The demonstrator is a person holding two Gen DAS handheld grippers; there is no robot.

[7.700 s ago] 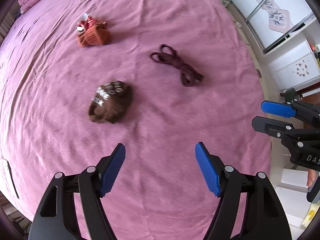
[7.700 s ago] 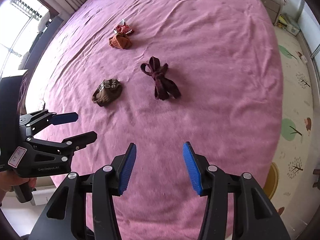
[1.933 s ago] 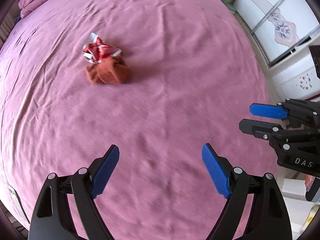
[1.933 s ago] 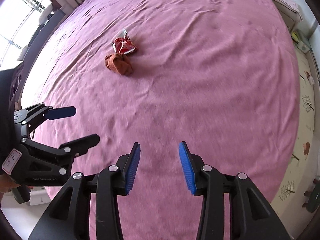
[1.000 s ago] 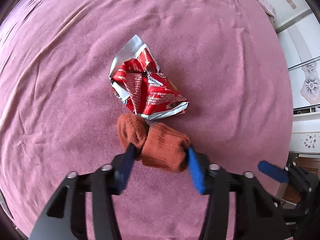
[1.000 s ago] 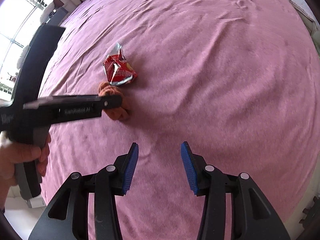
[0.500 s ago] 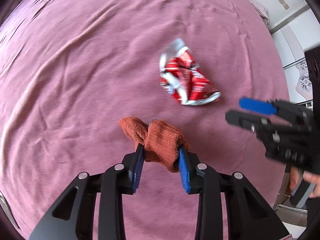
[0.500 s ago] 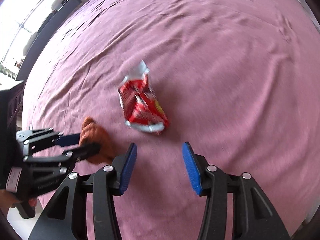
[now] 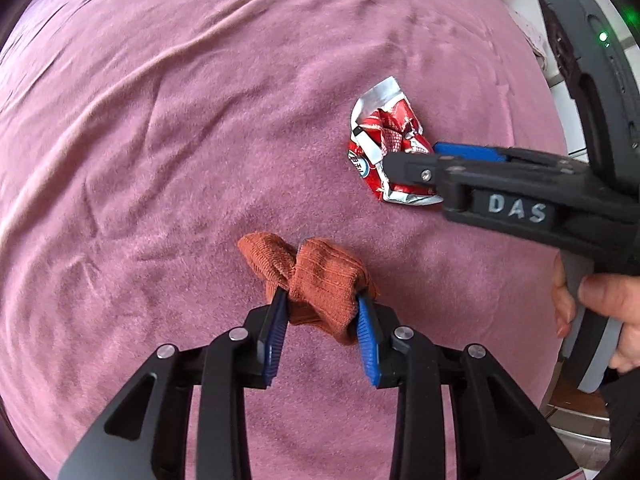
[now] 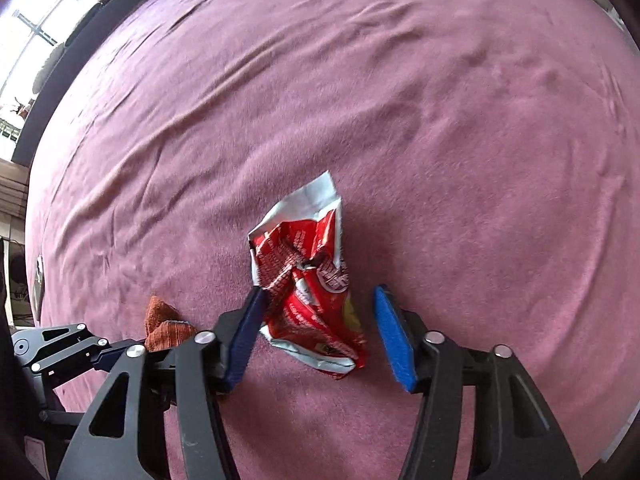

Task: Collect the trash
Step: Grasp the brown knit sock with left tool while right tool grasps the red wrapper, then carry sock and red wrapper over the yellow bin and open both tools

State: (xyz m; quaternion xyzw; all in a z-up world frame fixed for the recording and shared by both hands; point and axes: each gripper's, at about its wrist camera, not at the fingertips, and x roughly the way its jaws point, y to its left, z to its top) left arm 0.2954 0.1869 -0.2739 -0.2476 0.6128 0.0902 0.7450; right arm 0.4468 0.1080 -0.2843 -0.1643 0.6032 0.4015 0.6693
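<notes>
A crumpled red and silver snack wrapper [image 10: 310, 288] lies on the pink bedspread [image 10: 360, 100]. My right gripper [image 10: 320, 328] is open with its jaws on either side of the wrapper's near end. In the left wrist view the wrapper [image 9: 384, 152] lies at the right, partly behind the right gripper [image 9: 416, 156]. My left gripper [image 9: 322, 324] is shut on a rust-orange balled sock [image 9: 316, 276] and holds it just above the bed. The sock [image 10: 164, 320] shows at the left of the right wrist view.
The pink bedspread [image 9: 160, 120] fills both views, wrinkled. A window [image 10: 36, 32] and dark furniture lie beyond the bed's far left edge. White furniture [image 9: 540, 20] stands beyond the right edge. A hand [image 9: 600, 304] holds the right gripper's handle.
My left gripper closed on the sock and drew it away from the wrapper. My right gripper moved forward and down until its open jaws straddle the wrapper.
</notes>
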